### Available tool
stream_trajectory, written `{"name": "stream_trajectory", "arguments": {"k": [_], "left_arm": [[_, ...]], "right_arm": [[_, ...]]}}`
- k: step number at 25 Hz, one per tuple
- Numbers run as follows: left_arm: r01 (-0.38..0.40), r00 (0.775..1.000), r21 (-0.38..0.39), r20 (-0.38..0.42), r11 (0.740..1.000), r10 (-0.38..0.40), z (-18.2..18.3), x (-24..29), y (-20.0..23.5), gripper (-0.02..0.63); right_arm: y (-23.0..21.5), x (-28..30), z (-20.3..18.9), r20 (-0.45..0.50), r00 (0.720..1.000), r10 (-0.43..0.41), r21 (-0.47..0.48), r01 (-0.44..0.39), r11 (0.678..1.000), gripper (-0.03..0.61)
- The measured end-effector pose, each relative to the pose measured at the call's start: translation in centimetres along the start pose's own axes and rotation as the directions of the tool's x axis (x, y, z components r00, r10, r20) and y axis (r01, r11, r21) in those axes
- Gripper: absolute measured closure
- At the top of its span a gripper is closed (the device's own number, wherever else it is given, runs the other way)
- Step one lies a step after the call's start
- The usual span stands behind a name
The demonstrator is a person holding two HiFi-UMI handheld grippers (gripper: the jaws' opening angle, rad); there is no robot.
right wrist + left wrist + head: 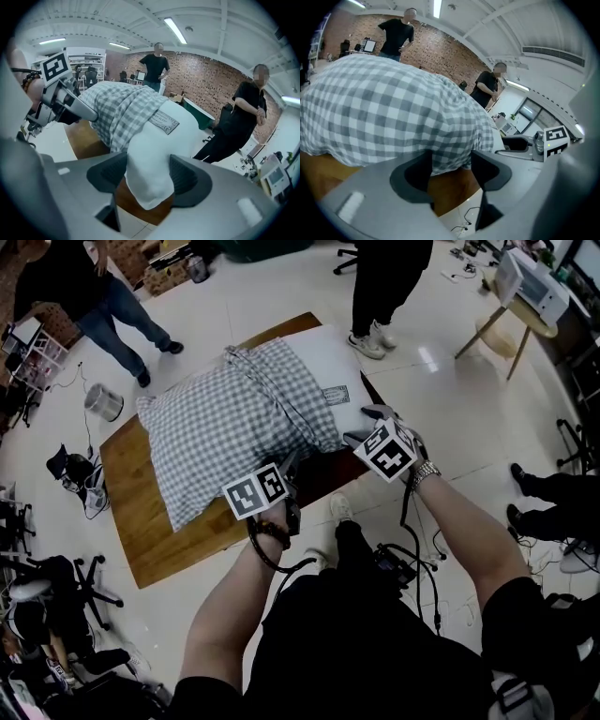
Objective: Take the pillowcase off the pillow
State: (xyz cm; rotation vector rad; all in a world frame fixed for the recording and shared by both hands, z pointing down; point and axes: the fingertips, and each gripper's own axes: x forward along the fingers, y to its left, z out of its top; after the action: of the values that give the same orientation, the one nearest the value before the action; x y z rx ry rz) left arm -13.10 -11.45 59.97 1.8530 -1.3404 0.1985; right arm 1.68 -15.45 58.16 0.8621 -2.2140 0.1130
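A person seen from above, arms stretched forward, holds a two-jaw gripper in each hand over a wooden table (159, 540). On the table lies a white pillow (328, 362), set at a slant. A grey-and-white checked pillowcase (225, 427) covers most of it. The end of the pillow nearest the person's right hand is bare, with the fabric bunched in folds where the cover stops. A small printed label (336, 395) is sewn on the bare white part, just beside the bunched edge.

The left gripper (292, 465) is at the near edge of the pillowcase. In the left gripper view its jaws stand wide apart (451, 159). The hem of the checked fabric (393, 112) hangs between their tips, and bare wood shows in the gap below it. The pads do not press on the cloth.

The right gripper (361, 426) is at the bare corner of the pillow. In the right gripper view its jaws are also apart (149, 164). The white corner (150, 154) pokes down between them and fills the gap, brushing both sides without looking pinched. The label (164, 123) sits just above.

Two people (94, 287) stand on the pale floor beyond the table, and a round wooden stool (511, 315) is at the upper right.
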Motion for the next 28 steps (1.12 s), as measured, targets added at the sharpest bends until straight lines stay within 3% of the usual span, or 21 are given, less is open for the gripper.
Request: {"name": "stream_trajectory", "arguments": {"k": [2, 5, 10, 21, 28], "left_arm": [[-0.016, 1.000, -0.037, 0.005, 0.999, 0.016, 0.3, 0.6, 1.2, 0.438], [-0.015, 1.000, -0.054, 0.018, 0.998, 0.016, 0.5, 0.8, 2.5, 0.597], [-0.030, 0.997, -0.085, 0.063, 0.996, 0.035, 1.6, -0.3, 3.5, 0.609], [-0.132, 0.971, -0.186, 0.174, 0.974, 0.165, 3.8, -7.7, 10.9, 0.611], [-0.174, 0.941, -0.289, 0.233, 0.941, 0.245, 4.4, -12.4, 15.7, 0.611]], "right_arm": [[-0.3, 0.7, -0.3, -0.003, 1.000, 0.001, 0.008, -0.001, 1.000, 0.299], [-1.2, 1.2, -0.6, 0.001, 1.000, -0.024, 0.006, 0.024, 1.000, 0.438], [-3.7, 0.5, -0.4, 0.018, 0.997, -0.078, -0.004, 0.078, 0.997, 0.539], [-5.0, -1.7, -0.8, 0.001, 0.990, -0.142, -0.017, 0.142, 0.990, 0.552], [-4.6, -3.3, -1.1, -0.004, 0.984, -0.175, -0.021, 0.175, 0.984, 0.554]]}}
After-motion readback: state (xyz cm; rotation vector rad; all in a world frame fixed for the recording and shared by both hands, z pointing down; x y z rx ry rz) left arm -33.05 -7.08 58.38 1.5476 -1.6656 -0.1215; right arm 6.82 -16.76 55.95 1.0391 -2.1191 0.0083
